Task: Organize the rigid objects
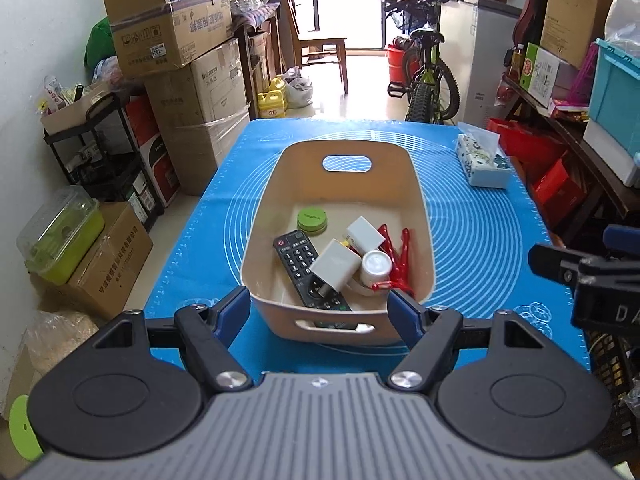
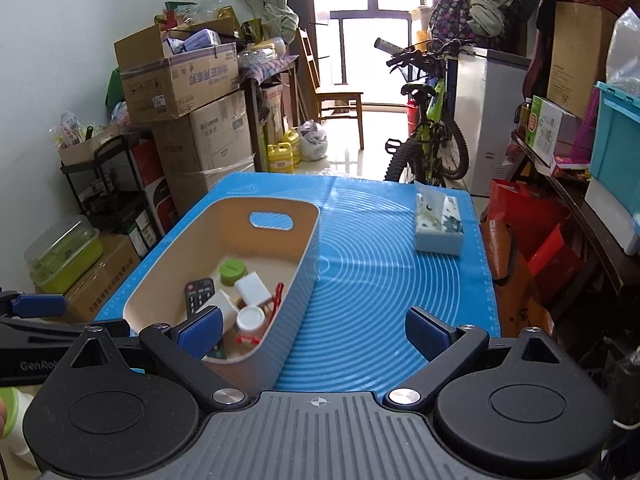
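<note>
A beige bin (image 1: 416, 184) (image 2: 308, 240) stands on the blue mat (image 1: 480, 240) (image 2: 380, 260). Inside lie a black remote (image 1: 300, 264) (image 2: 196, 294), a green round lid (image 1: 312, 219) (image 2: 233, 271), two white blocks (image 1: 335, 264) (image 2: 252, 288), a white jar (image 1: 376, 266) (image 2: 250, 320) and red clips (image 1: 396, 248) (image 2: 277, 300). My left gripper (image 1: 320, 308) hangs open before the bin's near wall with nothing between its fingers. My right gripper (image 2: 314, 334) is open too, near the bin's right near corner, and empty. Its black body shows at the right edge of the left wrist view.
A tissue box (image 1: 482, 156) (image 2: 438, 224) sits at the mat's far right. Stacked cardboard boxes (image 1: 188, 80) and a black cart (image 1: 100, 152) line the left wall. A bicycle (image 1: 428, 76) stands beyond the table, with shelves and a teal crate (image 1: 616, 92) to the right.
</note>
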`<action>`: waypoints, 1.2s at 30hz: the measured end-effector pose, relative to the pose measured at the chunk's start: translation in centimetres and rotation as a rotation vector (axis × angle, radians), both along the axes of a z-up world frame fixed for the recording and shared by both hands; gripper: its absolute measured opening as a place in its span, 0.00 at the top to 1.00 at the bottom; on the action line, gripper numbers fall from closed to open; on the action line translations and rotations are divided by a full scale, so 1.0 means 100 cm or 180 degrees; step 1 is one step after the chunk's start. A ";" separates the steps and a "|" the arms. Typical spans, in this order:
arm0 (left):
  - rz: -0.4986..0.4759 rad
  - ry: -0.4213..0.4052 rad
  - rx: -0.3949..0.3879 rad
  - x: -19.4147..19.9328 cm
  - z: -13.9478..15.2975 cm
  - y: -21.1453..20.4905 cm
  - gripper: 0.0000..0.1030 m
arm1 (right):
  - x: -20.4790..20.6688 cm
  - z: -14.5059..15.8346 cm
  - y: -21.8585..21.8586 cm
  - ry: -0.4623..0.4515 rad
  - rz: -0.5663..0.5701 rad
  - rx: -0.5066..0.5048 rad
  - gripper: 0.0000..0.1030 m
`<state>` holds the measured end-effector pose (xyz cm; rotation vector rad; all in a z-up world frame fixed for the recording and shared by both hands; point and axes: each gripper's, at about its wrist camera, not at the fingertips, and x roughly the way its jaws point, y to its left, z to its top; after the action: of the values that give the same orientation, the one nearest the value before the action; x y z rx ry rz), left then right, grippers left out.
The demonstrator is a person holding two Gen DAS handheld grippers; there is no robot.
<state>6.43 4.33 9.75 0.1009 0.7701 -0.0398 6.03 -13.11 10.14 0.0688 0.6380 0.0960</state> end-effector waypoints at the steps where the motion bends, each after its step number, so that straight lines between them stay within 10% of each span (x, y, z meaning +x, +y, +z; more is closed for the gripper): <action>1: -0.0006 -0.0012 -0.0001 -0.003 0.000 0.000 0.26 | -0.006 -0.002 -0.001 -0.0013 -0.0005 -0.0005 0.06; 36: -0.0111 -0.0443 -0.0021 -0.083 -0.070 -0.030 0.27 | -0.110 -0.079 -0.016 -0.0422 -0.0278 -0.0097 0.06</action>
<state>-1.85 1.36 2.79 0.1098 0.6290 -0.0675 -4.96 -14.68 2.27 0.0603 0.5031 0.0063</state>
